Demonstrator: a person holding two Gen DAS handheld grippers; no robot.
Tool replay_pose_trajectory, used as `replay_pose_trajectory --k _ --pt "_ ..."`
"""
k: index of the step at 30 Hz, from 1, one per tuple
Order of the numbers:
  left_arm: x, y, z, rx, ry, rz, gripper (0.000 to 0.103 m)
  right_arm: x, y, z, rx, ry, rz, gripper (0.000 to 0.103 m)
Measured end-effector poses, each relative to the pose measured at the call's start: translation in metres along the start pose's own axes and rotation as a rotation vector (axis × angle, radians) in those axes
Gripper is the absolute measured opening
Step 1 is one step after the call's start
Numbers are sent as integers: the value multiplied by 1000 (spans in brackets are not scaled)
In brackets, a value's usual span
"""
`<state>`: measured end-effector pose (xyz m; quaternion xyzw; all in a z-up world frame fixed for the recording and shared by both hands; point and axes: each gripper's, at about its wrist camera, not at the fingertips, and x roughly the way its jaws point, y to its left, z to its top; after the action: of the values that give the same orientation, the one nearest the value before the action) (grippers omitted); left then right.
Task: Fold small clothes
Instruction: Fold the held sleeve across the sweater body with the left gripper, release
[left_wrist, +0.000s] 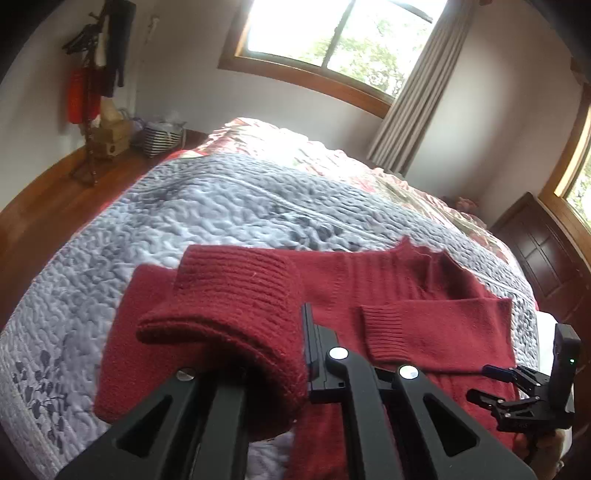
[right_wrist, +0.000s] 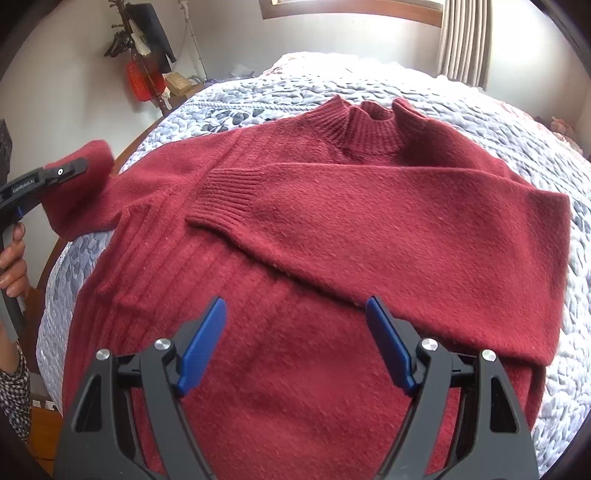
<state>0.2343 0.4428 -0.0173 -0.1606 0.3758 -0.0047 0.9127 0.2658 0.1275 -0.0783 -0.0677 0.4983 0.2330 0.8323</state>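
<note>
The left sleeve (left_wrist: 221, 314) is clamped in the left gripper (right_wrist: 64, 171), lifted off the sweater (right_wrist: 314, 369). Right gripper (right_wrist: 295, 343) is held wide apart, empty. Sleeve should probably be laid flat across the chest, cuff matched to the other one (right_wrist: 225, 199).

"Genrobot.AI" on left gripper (right_wrist: 70, 170) arm

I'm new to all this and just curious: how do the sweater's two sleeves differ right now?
The right sleeve lies folded flat across the sweater's chest, its ribbed cuff free. The left sleeve is lifted off the quilt to the side, its cuff end clamped in the left gripper. The right gripper hovers over the body with its jaws open and touches neither sleeve. Both sleeves are the same dark red knit.
</note>
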Motion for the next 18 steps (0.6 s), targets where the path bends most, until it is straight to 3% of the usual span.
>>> replay_pose_trajectory --k 7,13,18 --pt "38 -83 -12 114 61 -56 5 -7 -29 -17 46 8 -52 78" --pt "73 -119 -35 177 141 -92 5 -7 -53 -27 104 5 -39 78" --pt "103 -123 -53 196 256 -111 7 -6 -61 -32 122 8 -34 78"
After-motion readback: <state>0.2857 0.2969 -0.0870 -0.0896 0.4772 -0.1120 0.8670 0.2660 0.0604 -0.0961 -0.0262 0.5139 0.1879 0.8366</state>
